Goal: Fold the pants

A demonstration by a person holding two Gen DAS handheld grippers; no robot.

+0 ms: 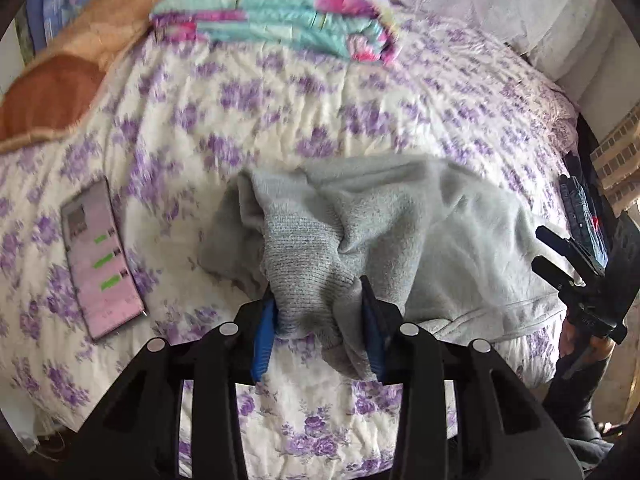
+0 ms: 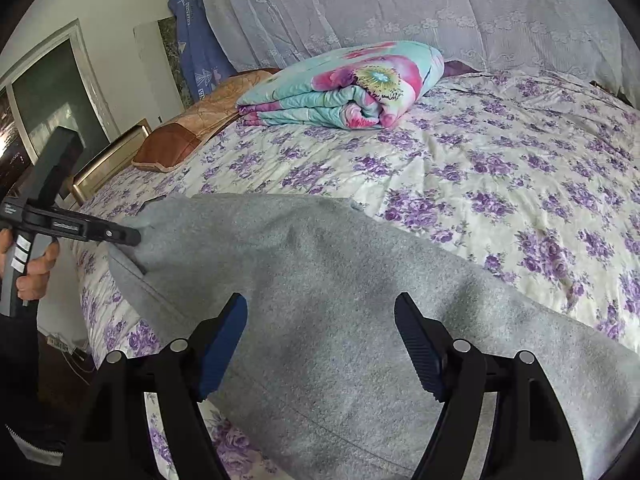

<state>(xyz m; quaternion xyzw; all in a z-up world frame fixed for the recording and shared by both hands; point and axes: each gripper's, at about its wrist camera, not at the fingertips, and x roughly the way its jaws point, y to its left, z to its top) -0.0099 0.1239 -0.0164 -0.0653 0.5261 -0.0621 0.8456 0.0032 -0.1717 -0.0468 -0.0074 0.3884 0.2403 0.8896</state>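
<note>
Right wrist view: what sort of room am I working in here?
Most likely a bedroom: the gray pants lie on a bed with a purple-flowered sheet, a folded quilt and a pillow at its far end.

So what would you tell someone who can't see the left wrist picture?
The left gripper pinches a bunched end of grey sweatpants lying on a purple-flowered bedspread. A phone lies to the left, a folded floral quilt at the far end.
</note>
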